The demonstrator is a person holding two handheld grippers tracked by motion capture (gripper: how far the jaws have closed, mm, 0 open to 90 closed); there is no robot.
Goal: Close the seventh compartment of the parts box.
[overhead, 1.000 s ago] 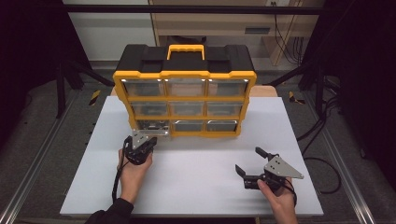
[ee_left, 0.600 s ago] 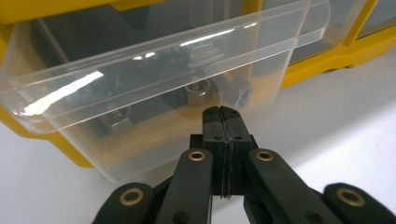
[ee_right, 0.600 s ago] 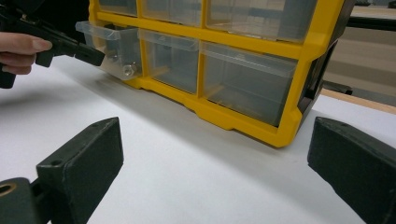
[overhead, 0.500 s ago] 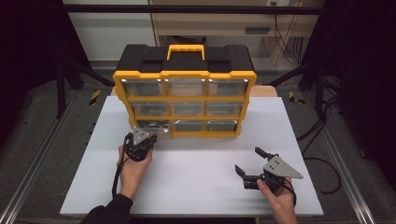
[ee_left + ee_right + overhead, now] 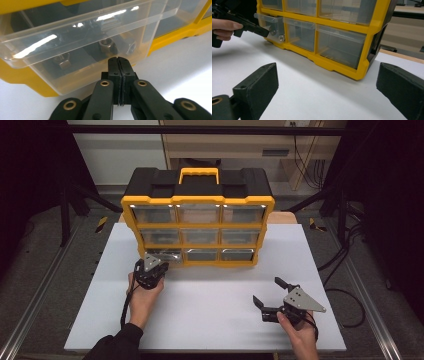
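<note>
Drawer (image 5: pixel 82 42), clear plastic, bottom left of the yellow-and-black organiser (image 5: pixel 197 215), stands pulled partly out over the white table (image 5: pixel 210 310); three metal nuts (image 5: pixel 106 46) lie inside. Left gripper (image 5: pixel 119 61), jaws pressed together with nothing between them, meets the drawer's front wall below its rim. Right gripper (image 5: pixel 267 295), jaws spread wide and empty, rests well apart near the table's front right, with bare tabletop between it and the organiser's front edge.
</note>
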